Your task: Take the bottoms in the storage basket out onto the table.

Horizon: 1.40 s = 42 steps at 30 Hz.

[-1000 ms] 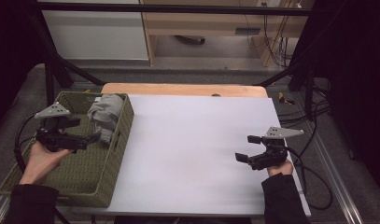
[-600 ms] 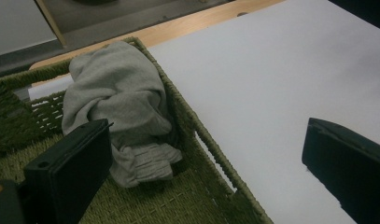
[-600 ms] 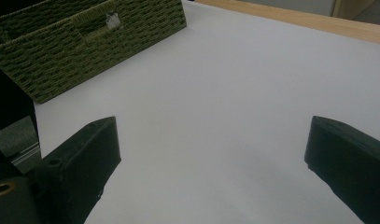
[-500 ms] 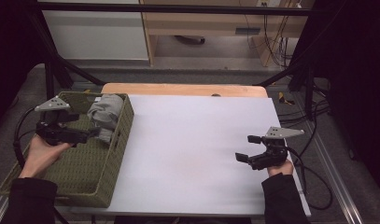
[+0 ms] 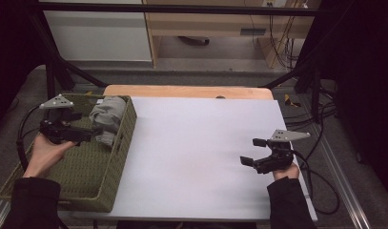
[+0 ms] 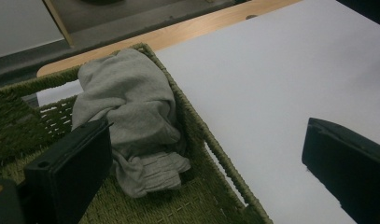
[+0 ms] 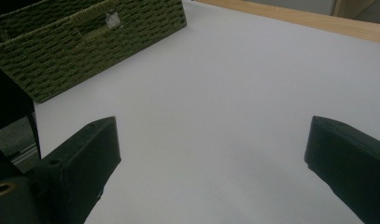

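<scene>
Right now the grey cloth [image 6: 127, 112] lies crumpled in the far corner of the green woven basket [image 5: 106, 181], just ahead of your left gripper [image 5: 94, 131], jaws spread and empty. Your right gripper [image 5: 251, 152] hovers well apart over the white worktop [image 5: 196, 143], likewise spread.

Green woven basket [image 5: 82, 176] at worktop [image 5: 201, 143] left edge, holding crumpled grey cloth [image 5: 107, 114]; left gripper [image 5: 89, 134] above basket; right gripper [image 5: 251, 152] well apart.

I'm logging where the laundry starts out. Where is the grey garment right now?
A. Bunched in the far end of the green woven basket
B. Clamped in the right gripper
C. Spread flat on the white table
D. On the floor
A: the grey garment lies crumpled inside the green woven basket, with the open left gripper beside it.
</scene>
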### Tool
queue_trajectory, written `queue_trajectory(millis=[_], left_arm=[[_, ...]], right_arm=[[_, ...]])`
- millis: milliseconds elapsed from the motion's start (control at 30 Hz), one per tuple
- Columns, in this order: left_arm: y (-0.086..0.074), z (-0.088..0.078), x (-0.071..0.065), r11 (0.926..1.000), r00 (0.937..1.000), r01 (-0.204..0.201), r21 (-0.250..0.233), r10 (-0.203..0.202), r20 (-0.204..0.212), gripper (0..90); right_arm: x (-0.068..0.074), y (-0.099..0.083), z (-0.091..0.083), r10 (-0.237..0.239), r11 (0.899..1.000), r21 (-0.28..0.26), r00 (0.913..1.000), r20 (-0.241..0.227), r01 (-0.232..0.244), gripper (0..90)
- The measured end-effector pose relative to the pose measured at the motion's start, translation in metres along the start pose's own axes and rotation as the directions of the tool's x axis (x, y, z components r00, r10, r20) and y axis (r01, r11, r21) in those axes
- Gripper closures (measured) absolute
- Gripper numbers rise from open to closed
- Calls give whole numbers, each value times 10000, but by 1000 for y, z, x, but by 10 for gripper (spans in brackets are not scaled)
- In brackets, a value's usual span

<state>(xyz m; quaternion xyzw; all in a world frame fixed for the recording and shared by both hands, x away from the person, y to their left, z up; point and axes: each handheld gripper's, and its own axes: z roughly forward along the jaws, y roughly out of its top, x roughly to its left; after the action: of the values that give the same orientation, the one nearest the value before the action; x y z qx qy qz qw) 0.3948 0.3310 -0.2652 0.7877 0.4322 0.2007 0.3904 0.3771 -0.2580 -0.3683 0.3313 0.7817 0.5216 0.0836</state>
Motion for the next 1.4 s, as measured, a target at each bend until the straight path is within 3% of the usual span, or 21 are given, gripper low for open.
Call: queue_trajectory(millis=[733,933,1400], left_arm=[[13,14,7,9999,9999,81,-66,-82,-150,17],[15,19,10,9995,9995,268,-175,-271,-132,19],[15,38,20,9986,9982,460,248,-451,-385,19]], right_arm=[[0,0,0,-16,10000,62,10000,42,16,40],[0,0,1,-20,10000,85,10000,47,19,39],[0,-1,2,-59,9999,135,10000,45,58,40]])
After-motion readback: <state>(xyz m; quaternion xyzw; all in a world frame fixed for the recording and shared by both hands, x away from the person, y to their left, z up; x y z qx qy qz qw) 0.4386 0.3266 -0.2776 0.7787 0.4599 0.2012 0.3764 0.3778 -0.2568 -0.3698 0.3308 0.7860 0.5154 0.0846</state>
